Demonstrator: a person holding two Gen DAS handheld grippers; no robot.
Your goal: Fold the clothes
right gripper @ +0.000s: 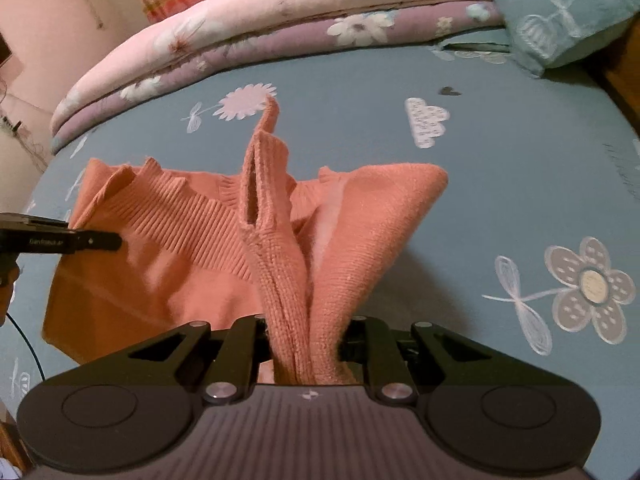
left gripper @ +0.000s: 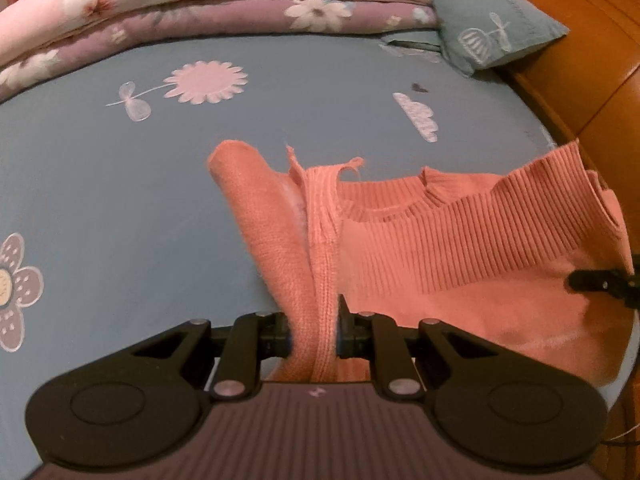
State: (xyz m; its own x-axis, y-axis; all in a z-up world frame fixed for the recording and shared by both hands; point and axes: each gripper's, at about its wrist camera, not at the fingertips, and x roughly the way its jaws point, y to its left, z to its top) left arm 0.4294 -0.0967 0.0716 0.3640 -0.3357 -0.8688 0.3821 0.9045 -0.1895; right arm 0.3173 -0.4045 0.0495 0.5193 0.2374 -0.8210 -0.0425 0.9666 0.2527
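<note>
Gripping a bunched fold of the orange knit sweater (left gripper: 460, 248), the left gripper (left gripper: 314, 332) has its jaws drawn narrow on thick ribbed fabric that rises between them toward 12 o'clock; the right gripper (right gripper: 308, 340) is likewise clamped narrow on a gathered bundle of the same garment, a sleeve cuff (right gripper: 266, 168) standing up from it; each tool shows in the other's view, the right at 3 o'clock of the left view and the left at 9 o'clock of the right view.

The sweater lies on the blue flowered bedsheet (left gripper: 120, 200), its body spread flat between the two tools, the ribbed neckline (left gripper: 384, 200) toward 12 o'clock and both side portions lifted off the sheet; a stack of folded floral quilts (left gripper: 200, 8) sits at 11 o'clock and a blue pillow (left gripper: 500, 32) at 1 o'clock, both well apart from the garment.

This looks like the sides or sleeves being brought in over the body, though whether the fold is being made or opened cannot be settled. To do it well, both hands would keep level and move together, so the fabric between them stays taut without stretching the knit; the lifted edges should come down parallel to the body's midline, cuffs laid flat rather than crumpled; the pinches should be released only once the cloth rests on the body, since thick knit springs back and drags when let go in the air.
</note>
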